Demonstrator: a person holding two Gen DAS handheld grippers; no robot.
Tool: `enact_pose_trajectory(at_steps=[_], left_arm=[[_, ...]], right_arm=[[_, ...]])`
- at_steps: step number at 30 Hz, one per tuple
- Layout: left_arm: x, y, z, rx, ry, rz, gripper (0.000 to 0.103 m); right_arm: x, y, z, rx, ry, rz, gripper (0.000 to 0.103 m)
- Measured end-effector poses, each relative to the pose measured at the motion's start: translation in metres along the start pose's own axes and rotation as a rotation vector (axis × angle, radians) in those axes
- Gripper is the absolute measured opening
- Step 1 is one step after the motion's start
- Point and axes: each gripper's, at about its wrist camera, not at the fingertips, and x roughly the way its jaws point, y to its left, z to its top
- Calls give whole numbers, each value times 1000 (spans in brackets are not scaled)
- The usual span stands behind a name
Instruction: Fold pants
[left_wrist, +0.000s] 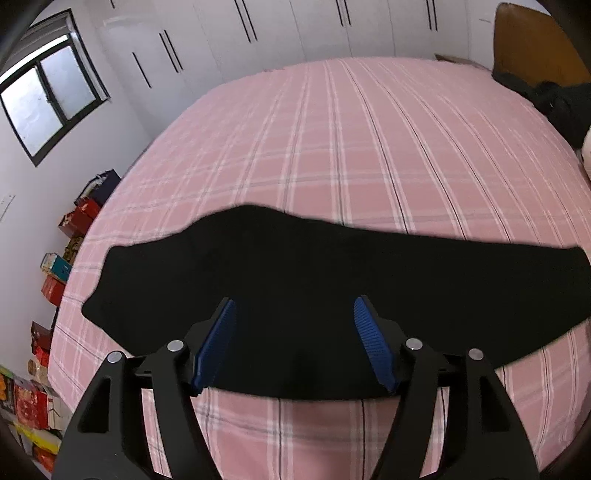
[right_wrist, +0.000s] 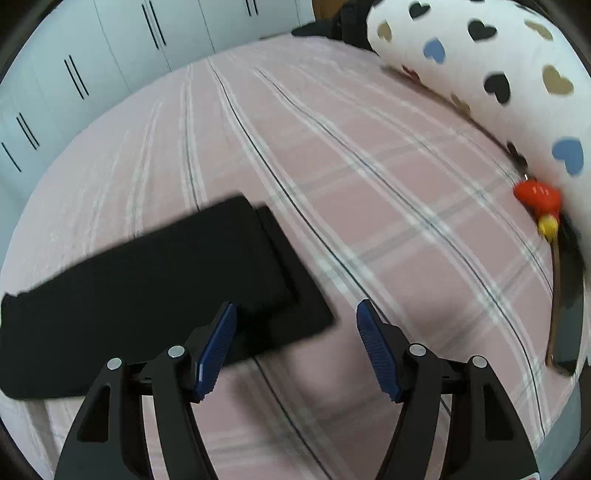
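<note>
Both grippers hang open, holding nothing: left gripper (left_wrist: 294, 308) over the middle of the black cloth pants (left_wrist: 314, 295), which stretch crosswise on the pink plaid bed (left_wrist: 369, 147); right gripper (right_wrist: 296, 312) nearest their right end.

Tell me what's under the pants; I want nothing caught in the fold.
Only the pink plaid bedsheet shows around the black pants, which lie flat on it. Whatever sits directly beneath the cloth is covered, though no lump shows. Neither open gripper holds it.
</note>
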Motion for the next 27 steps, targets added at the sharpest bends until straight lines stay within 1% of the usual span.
enact_pose_trajectory(at_steps=[2, 3, 4, 5, 6, 7, 8, 9, 10, 11, 12, 13, 14, 15, 16, 17, 18, 19, 20, 21, 22, 23, 24, 25, 26, 27], left_arm=[[0, -3, -9, 6, 17, -13, 67], [0, -4, -12, 10, 26, -17, 71], [-1, -4, -16, 11, 33, -23, 74], [-1, -4, -20, 9, 41, -36, 77], [0, -4, -21, 7, 48, -44, 78], [0, -4, -23, 6, 53, -47, 78], [0, -2, -24, 8, 55, -44, 78], [0, -1, -25, 10, 55, -39, 78], [0, 0, -26, 11, 56, -35, 79], [0, -1, -27, 11, 57, -37, 81], [0, -1, -28, 10, 59, -47, 81], [1, -4, -28, 11, 64, -73, 81], [3, -8, -27, 16, 74, -107, 81], [4, -13, -26, 20, 84, -135, 81], [5, -20, -25, 27, 96, -174, 81], [5, -33, -22, 42, 105, -224, 81], [4, -47, -19, 65, 110, -266, 81], [3, -61, -17, 94, 111, -302, 81], [0, -86, -13, 140, 105, -342, 81], [-1, -99, -11, 163, 101, -359, 82], [-3, -117, -10, 196, 95, -381, 83], [-4, -141, -9, 236, 88, -411, 86], [-5, -161, -11, 267, 82, -439, 87], [-3, -180, -12, 298, 80, -460, 87], [0, -208, -18, 344, 86, -475, 87], [3, -222, -20, 373, 88, -482, 87]], right_arm=[[1, -4, -1, 30, 7, 38, 66], [4, -6, 2, 48, 11, 64, 68], [9, -8, 6, 72, 20, 84, 73], [12, -8, 8, 94, 29, 91, 74], [15, -10, 12, 131, 37, 86, 74], [12, -11, 14, 156, 18, 77, 74], [5, -11, 14, 184, -21, 81, 74], [-4, -10, 14, 200, -65, 103, 74], [-8, -5, 17, 189, -82, 134, 73], [-7, 1, 19, 163, -73, 140, 72], [-3, 9, 22, 122, -54, 129, 71], [6, 19, 23, 68, -16, 105, 71], [14, 26, 23, 39, 10, 95, 67], [24, 31, 21, 15, 44, 98, 45], [29, 34, 18, 5, 73, 117, 21], [25, 35, 16, -2, 63, 140, 19], [14, 37, 15, -22, 41, 155, 10], [3, 37, 15, -36, 11, 153, 10], [-15, 35, 14, -45, -40, 148, 10], [-26, 30, 13, -42, -72, 151, 10], [-28, 24, 12, -40, -82, 148, 10], [-20, 20, 10, -46, -58, 130, 10], [-4, 16, 7, -62, -13, 104, 12], [18, 14, 1, -82, 67, 94, 16], [21, 13, -1, -79, 60, 115, 17], [12, 10, 5, -64, 48, 136, 23]])
